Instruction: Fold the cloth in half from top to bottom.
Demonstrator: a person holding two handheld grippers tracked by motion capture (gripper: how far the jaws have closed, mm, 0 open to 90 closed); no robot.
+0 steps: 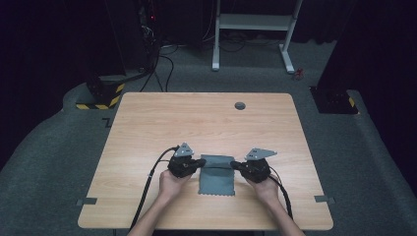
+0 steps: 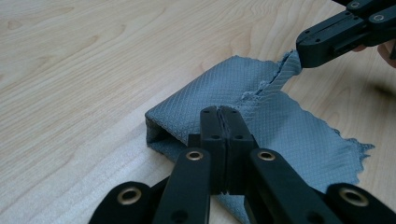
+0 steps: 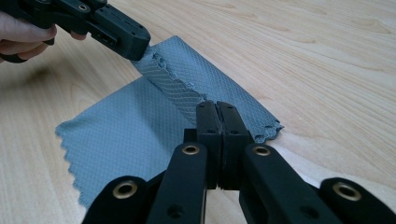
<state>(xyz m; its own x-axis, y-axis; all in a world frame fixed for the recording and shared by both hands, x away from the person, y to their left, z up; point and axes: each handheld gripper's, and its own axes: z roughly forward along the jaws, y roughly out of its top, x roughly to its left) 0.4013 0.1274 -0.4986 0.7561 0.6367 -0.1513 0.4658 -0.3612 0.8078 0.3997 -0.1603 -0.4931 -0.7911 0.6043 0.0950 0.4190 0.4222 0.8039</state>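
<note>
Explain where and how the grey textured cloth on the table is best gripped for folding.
Grip the grey textured cloth at its raised folded edge, one end per side, coming in low from left and right. That edge stands off the wooden table; the left tongs and right tongs pinch there.

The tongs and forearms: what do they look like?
Both the left tongs and right tongs are black, each topped by a grey three-cornered plate and trailing a black cable. Brass-coloured rivets dot the jaw links. The forearms are bare, with no sleeves in view.

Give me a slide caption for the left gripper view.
Left gripper shut on a grey cloth, folding it on the wooden table.
</note>
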